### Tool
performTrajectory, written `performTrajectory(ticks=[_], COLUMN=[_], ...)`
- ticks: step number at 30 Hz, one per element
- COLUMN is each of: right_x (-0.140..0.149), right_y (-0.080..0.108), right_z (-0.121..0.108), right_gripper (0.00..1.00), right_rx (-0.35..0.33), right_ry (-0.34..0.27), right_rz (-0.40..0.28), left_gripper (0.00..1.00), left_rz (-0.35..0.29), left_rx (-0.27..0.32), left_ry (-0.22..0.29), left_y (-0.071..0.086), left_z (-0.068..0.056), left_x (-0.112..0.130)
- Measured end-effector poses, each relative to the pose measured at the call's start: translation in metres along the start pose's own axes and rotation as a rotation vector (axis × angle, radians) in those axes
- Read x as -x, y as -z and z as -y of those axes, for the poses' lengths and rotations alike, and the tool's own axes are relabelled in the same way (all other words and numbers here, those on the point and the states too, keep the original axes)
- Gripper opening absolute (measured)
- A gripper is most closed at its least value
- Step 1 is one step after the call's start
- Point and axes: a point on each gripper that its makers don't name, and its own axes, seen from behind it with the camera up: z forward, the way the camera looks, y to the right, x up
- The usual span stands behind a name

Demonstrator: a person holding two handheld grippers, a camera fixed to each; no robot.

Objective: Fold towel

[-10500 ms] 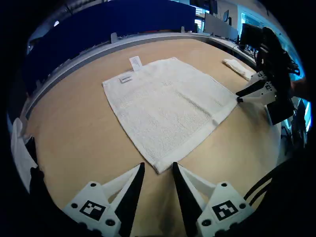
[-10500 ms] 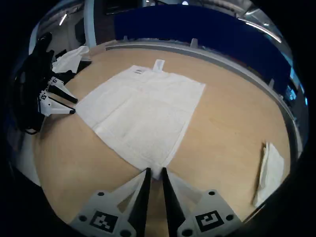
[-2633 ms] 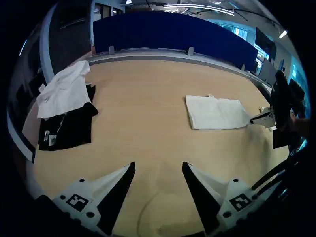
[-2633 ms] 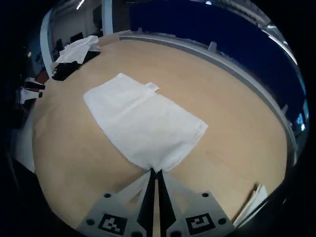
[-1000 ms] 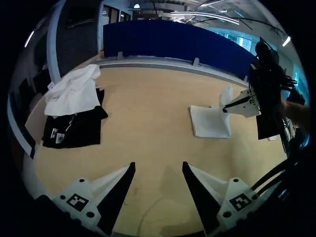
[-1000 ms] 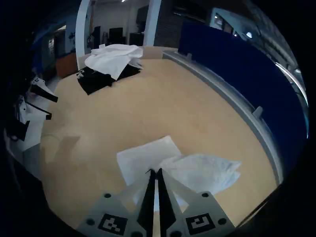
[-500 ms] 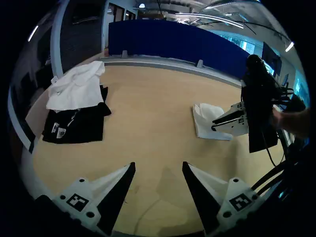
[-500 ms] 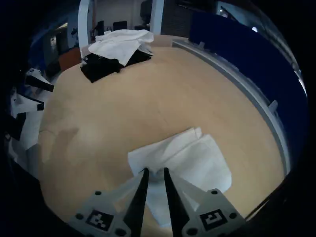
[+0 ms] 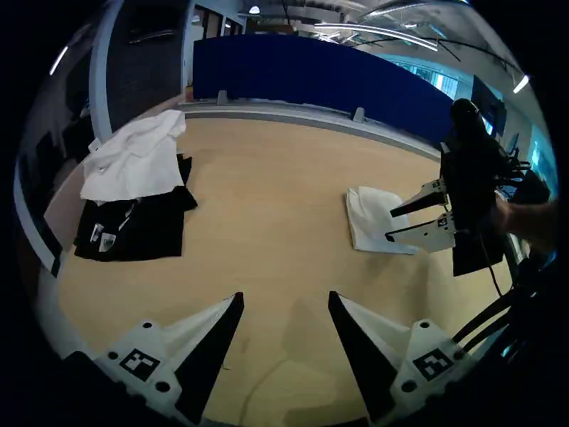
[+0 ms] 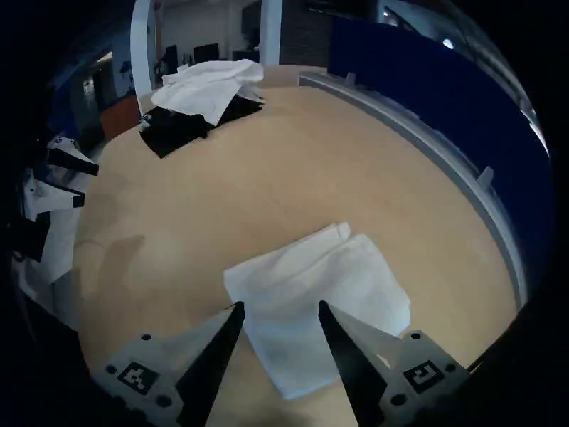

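Two garments lay heaped at the left end of the wooden table point(image 9: 270, 185) in the left gripper view, a white one point(image 9: 131, 160) over a black one point(image 9: 135, 228). Nearer the camera, the left gripper point(image 9: 284, 313) was held over bare wood with its fingers spread wide, grasping nothing. Right of the middle, the towel point(image 9: 371, 217) lay flat on the table, folded into a small rectangle. At its right edge, the right gripper point(image 9: 390, 224) pointed toward it with fingers apart, clasped by a hand point(image 9: 526, 222). In the right gripper view, those fingers were parted over the towel's near edge, pinching nothing. A blue partition point(image 10: 441, 107) ran along the table's right side.
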Motion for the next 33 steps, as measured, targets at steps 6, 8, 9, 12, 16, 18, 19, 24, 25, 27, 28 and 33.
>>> performTrajectory(ticks=[6,8,9,12,16,18,19,24,25,27,28,33], right_x=[0.008,0.014,0.018,0.028,0.044,0.052,0.056,0.071,0.073,0.076,0.076,0.077], right_y=[0.008,0.011,0.012,0.018,0.026,0.03,0.032,0.037,0.038,0.038,0.038,0.037], right_z=[-0.004,-0.006,-0.008,-0.013,-0.018,-0.019,-0.02,-0.02,-0.019,-0.019,-0.019,-0.017], right_gripper=[0.82,0.82,0.82,0.82,0.82,0.82,0.82,0.82,0.82,0.82,0.82,0.81], right_rx=[0.013,0.02,0.025,0.04,0.057,0.064,0.066,0.075,0.076,0.078,0.078,0.075], right_ry=[-0.024,-0.028,-0.03,-0.039,-0.056,-0.064,-0.068,-0.086,-0.089,-0.094,-0.097,-0.1], right_rz=[-0.002,0.004,0.007,0.015,0.026,0.033,0.037,0.049,0.05,0.052,0.051,0.051], left_gripper=[0.88,0.88,0.88,0.88,0.88,0.88,0.88,0.88,0.88,0.88,0.88,0.88], left_rz=[0.002,0.003,0.003,0.004,0.004,0.004,0.004,0.003,0.003,0.003,0.003,0.004], left_rx=[0.002,0.002,0.002,0.004,0.005,0.006,0.007,0.01,0.011,0.012,0.013,0.015], left_ry=[-0.005,-0.006,-0.006,-0.007,-0.011,-0.014,-0.015,-0.018,-0.018,-0.019,-0.019,-0.022], left_y=[-0.004,-0.005,-0.005,-0.007,-0.008,-0.009,-0.009,-0.009,-0.009,-0.009,-0.009,-0.009], left_z=[-0.002,-0.002,-0.003,-0.004,-0.005,-0.006,-0.006,-0.009,-0.009,-0.01,-0.011,-0.013], left_x=[-0.001,-0.001,-0.001,-0.002,-0.004,-0.004,-0.005,-0.007,-0.007,-0.007,-0.007,-0.006])
